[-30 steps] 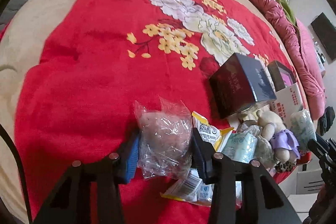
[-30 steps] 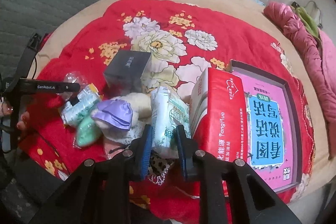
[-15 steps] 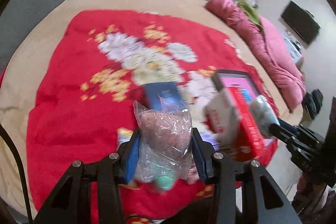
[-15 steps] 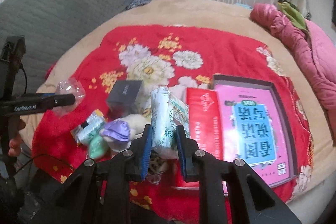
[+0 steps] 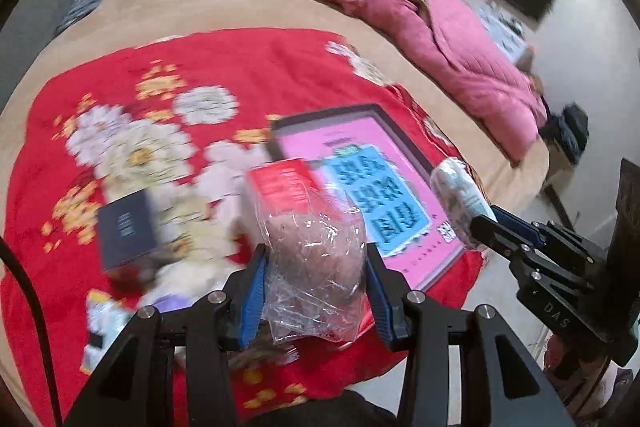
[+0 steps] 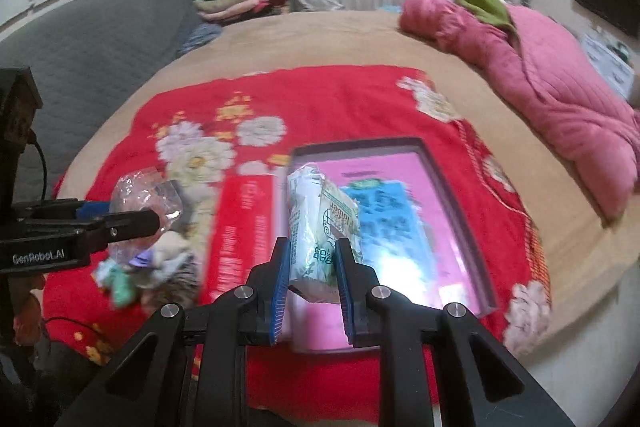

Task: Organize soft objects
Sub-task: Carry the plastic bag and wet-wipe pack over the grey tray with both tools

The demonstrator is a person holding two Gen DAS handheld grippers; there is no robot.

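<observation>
Clear plastic bag [image 5: 314, 267] of pinkish material is being gripped by the left tool [image 5: 316, 291]; right tool [image 6: 312, 283] is clamping a tissue pack [image 6: 320, 231] above the bed's [image 6: 320, 39] red blanket [image 6: 320, 99].

Motion blur smears the red floral blanket [image 5: 224, 75] and the heap of soft things [image 6: 140, 267] at its near edge — a purple scrap and a green lump show there, nothing nameable. The crinkled clear bag [image 5: 316, 263] hides the near end of the red box [image 5: 284, 183] in the left wrist view, and its pinkish contents stay unclear through the plastic; the tissue pack [image 6: 322, 227] covers part of the pink box [image 6: 400, 211], whose blue lettering is unreadable. The grey box [image 5: 126, 231] carries print too smeared to read — the frame's bottom edge cuts off both gripper bodies.
</observation>
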